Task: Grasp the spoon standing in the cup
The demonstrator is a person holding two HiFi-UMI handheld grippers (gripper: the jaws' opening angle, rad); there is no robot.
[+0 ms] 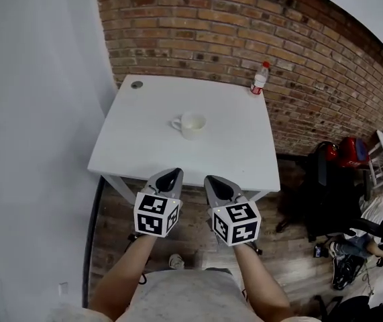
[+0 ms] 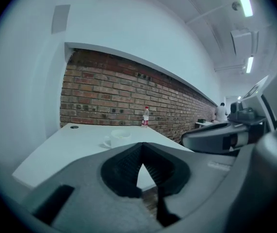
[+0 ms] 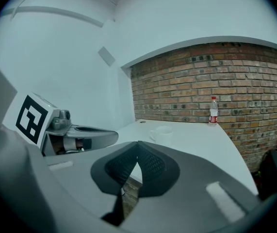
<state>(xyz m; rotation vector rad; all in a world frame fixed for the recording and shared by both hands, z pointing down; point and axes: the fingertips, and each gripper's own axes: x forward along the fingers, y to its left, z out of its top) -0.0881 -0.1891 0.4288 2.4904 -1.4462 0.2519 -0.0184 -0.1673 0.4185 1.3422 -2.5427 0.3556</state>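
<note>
- Both pairs of fingers are pressed together at their tips with nothing between them. The left gripper [image 1: 170,174] [image 2: 142,152] and the right gripper [image 1: 214,179] [image 3: 137,149] each show only a small wedge of daylight below the meeting point.
- The two grippers sit side by side, just short of the near edge of the white table [image 1: 144,143], with each tip angled a little toward the other.
- The cup [image 1: 192,123] [image 2: 120,136] [image 3: 163,134] stands straight ahead of the fingers on the tabletop, well apart from them. It lies about midway between the two tips, so neither hand is clearly nearer. Its handle points toward the left gripper's side.
- Along the left fingers' own line the cup falls slightly left of centre, and along the right fingers' line it falls slightly right. Either gripper would need a small turn outward as well as a reach forward.
- I cannot make out the spoon in any view. Nothing rises above the rim, though the cup is small and pale, so a short or low spoon may be lost inside. If it stands in the cup, its long axis should be near upright and would call for fingers spread on either side of it.
- Farther beyond the fingers, a bottle [image 1: 260,78] stands at the table's far right edge against the brick wall [image 1: 198,32].
</note>
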